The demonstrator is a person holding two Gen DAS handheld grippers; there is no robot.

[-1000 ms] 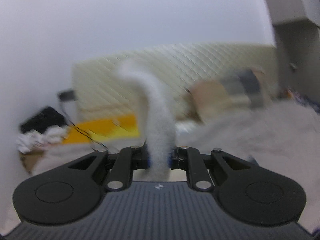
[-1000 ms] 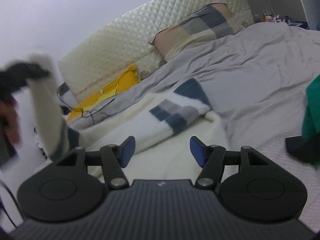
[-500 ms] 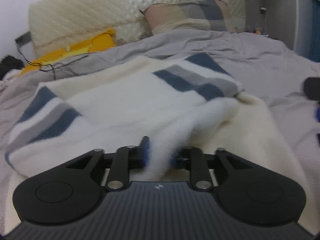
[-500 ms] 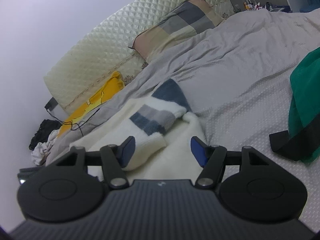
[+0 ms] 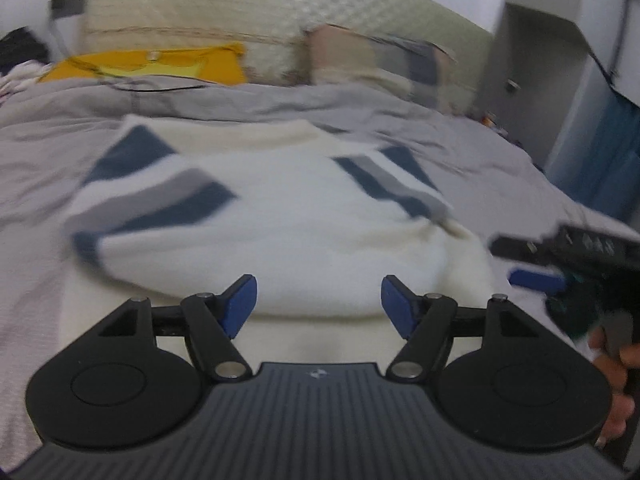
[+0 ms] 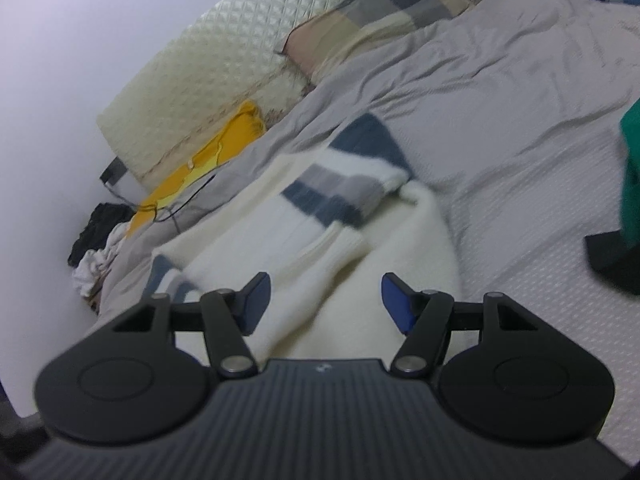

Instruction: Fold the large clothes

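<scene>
A cream sweater (image 5: 288,216) with blue and grey striped sleeves lies on the grey bed, both sleeves folded in over its body. My left gripper (image 5: 318,300) hovers over the sweater's near edge with its jaws opening and nothing pinched between the blue pads. In the right wrist view the same sweater (image 6: 320,248) spreads under my right gripper (image 6: 322,300), which stands open above the fabric. The other gripper (image 5: 560,264) and a hand show at the right edge of the left wrist view.
Grey bedding (image 6: 500,92) covers the bed. A patchwork pillow (image 6: 380,12) and a yellow cloth (image 6: 208,164) lie by the quilted headboard (image 6: 224,60). A green garment (image 6: 632,176) sits at the right edge, a clothes pile (image 6: 96,248) at the left.
My left gripper lowered the white sleeve onto the sweater and let it go, its jaws spreading apart. The right gripper drifted slightly and stayed open.
</scene>
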